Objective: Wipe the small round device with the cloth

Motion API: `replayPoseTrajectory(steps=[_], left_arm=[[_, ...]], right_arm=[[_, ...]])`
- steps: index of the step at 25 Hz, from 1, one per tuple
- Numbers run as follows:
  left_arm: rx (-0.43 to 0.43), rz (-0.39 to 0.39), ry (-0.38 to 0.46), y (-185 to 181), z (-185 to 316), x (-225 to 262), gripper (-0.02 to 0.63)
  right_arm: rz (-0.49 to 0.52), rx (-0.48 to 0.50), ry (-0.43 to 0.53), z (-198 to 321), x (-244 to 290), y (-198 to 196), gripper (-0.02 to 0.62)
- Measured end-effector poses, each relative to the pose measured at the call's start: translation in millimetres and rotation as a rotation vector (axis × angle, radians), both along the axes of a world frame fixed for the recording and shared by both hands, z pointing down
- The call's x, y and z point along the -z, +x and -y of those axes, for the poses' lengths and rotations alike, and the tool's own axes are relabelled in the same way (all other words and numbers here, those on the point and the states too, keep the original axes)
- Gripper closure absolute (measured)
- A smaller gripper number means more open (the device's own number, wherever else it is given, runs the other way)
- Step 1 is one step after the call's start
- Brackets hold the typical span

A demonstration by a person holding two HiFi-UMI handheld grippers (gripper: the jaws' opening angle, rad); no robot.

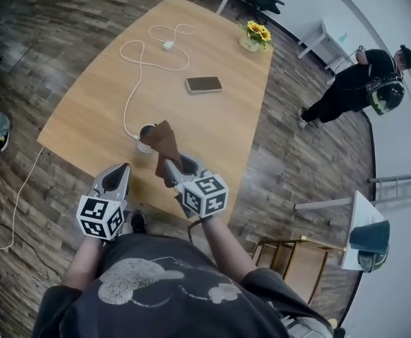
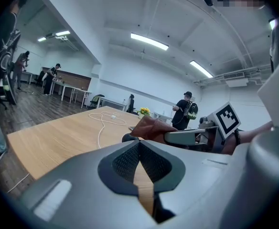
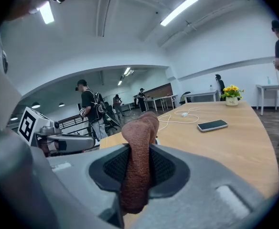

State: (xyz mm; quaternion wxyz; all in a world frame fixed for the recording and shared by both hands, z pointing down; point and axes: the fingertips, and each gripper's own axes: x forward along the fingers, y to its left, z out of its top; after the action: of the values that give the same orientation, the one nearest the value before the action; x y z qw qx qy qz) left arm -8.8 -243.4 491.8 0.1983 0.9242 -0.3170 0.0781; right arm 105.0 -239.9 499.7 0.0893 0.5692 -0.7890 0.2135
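Brown cloth fills the pinch of the right gripper. Its two jaws are pressed onto a folded band of the fabric, and the free end stands up past them in a rounded lump. The left gripper has its jaws drawn together on nothing, with only a sliver of table wood showing through the slit below the seam.

From the head view, the loose end of the cloth reaches forward over the small round device. The device sits near the table's near edge, at the end of a white cable. Fabric covers its right side, though I cannot tell whether it rests on the device or hangs just above it. The left gripper is low and a little to the left, near the device but apart from it. Farther up the table lie a phone and a pot of yellow flowers, both well apart from the work.

My judgement is that the cloth is gripped and brought to the device, and the wiping proper is just starting. The next move calls for pressing the fabric down onto the top and sweeping it across (a light puck on a cable may slide). The idle left gripper could steady it.
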Motion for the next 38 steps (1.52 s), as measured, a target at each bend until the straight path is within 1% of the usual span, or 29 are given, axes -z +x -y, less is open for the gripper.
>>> replayPoseTrajectory(steps=[4, 7, 10, 13, 16, 20, 23, 26, 29, 31, 34, 38], left_arm=[[-0.008, 0.008, 0.005, -3, 13, 0, 0.588], [0.006, 0.026, -0.001, -7, 23, -4, 0.588], [0.03, 0.037, -0.017, -8, 25, -8, 0.588], [0.052, 0.048, -0.021, -5, 25, -7, 0.588], [0.094, 0.042, -0.035, -3, 26, -5, 0.588], [0.13, 0.045, -0.044, 3, 25, 0, 0.588], [0.147, 0.052, -0.043, 8, 23, 2, 0.588], [0.162, 0.061, -0.041, 8, 18, 2, 0.588], [0.179, 0.069, -0.041, 5, 13, 0, 0.588], [0.197, 0.075, -0.042, 0, 11, -2, 0.588], [0.219, 0.085, -0.054, -5, 9, -3, 0.588], [0.235, 0.115, -0.067, -12, 7, -11, 0.588]], right_arm=[[-0.009, 0.056, -0.033, 28, -7, -17, 0.517], [-0.026, 0.11, -0.07, 44, -17, -32, 0.517], [-0.016, 0.121, -0.097, 49, -25, -34, 0.517], [0.031, 0.104, -0.116, 43, -29, -23, 0.517], [0.062, 0.077, -0.151, 34, -37, -4, 0.517], [0.075, 0.037, -0.201, 19, -51, 23, 0.517], [0.065, 0.04, -0.196, 13, -50, 36, 0.517], [0.069, 0.09, -0.147, 9, -37, 32, 0.517], [0.108, 0.156, -0.093, 8, -23, 14, 0.517], [0.103, 0.215, -0.076, 9, -22, -2, 0.517], [0.087, 0.277, -0.107, 15, -32, -19, 0.517], [0.094, 0.3, -0.179, 20, -52, -28, 0.517]])
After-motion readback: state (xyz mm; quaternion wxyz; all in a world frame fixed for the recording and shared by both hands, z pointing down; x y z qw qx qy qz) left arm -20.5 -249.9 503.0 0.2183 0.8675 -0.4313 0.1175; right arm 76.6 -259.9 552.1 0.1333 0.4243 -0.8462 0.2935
